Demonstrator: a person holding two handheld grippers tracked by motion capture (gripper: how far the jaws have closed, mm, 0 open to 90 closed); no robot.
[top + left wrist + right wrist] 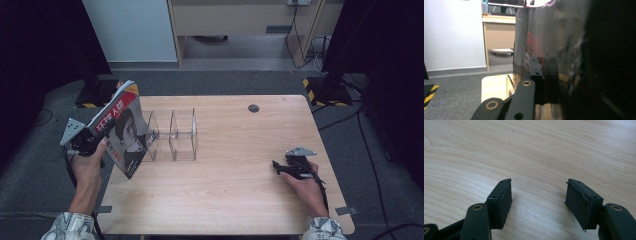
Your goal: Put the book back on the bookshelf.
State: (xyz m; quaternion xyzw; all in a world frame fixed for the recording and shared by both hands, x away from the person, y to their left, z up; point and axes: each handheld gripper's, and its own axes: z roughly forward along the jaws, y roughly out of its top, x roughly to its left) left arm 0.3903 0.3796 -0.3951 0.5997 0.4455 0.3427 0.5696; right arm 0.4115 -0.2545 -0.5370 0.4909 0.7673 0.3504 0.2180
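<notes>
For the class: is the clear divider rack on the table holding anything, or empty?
Empty: the rack shows bare slots; the magazine is beside it, clamped in the left hand-held gripper.

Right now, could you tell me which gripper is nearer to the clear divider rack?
The left. The left gripper holds a magazine right beside the clear divider rack; the right gripper rests open on the table, well off to the rack's right.

From above we see the pale counter [235,165] evenly and brightly lit while the sides of the room sink into near black. In the left gripper view the magazine [554,50] sits too close, blurred, glossy with glare and dark at the right. The right gripper view is sharp, with soft shadows under the right tool [539,202].
</notes>
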